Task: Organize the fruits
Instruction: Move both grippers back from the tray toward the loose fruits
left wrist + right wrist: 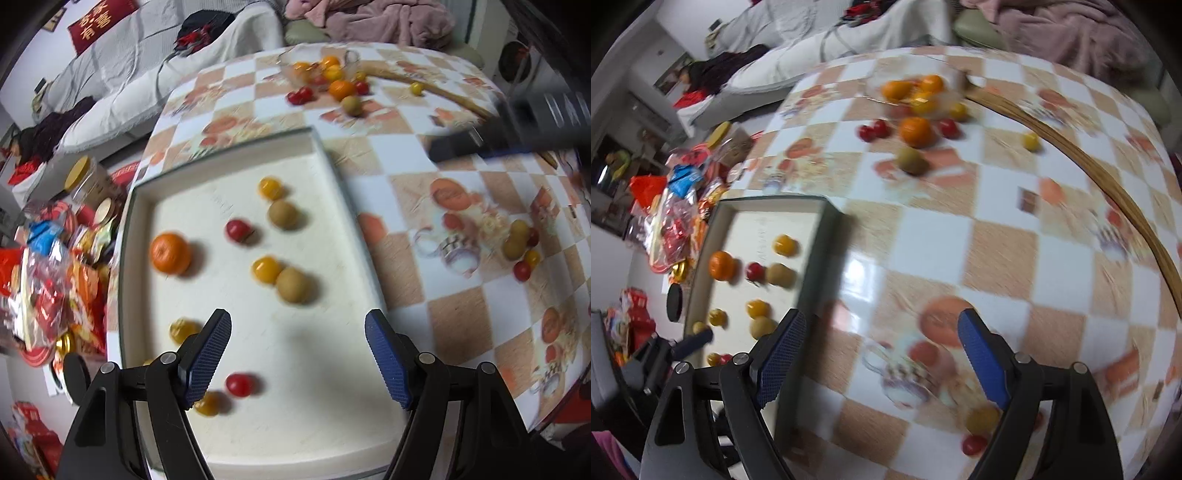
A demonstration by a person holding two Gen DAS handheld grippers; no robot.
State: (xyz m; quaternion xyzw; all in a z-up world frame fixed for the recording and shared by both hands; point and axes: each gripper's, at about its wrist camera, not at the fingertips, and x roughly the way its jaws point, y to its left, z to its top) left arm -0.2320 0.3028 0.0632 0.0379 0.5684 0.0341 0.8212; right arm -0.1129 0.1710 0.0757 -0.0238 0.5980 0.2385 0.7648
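Tablecloth [923, 236] looking glossy, smooth, vinyl-like, reflecting light. Tray [236, 325] showing matt white floor. Gripper pads [207, 354] appearing blue, finely textured; arms matt black plastic, metal pins. Curved strip [1108, 177] looking wooden.

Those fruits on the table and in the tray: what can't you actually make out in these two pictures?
- Glass bowl, right wrist view: motion blur smears its contents together.
- Yellow fruit, right wrist view: partly behind the right tongs.
- Yellow fruit, left wrist view: partly behind a finger of the left tongs.
- Tray, left wrist view: near edge hidden by the tongs.
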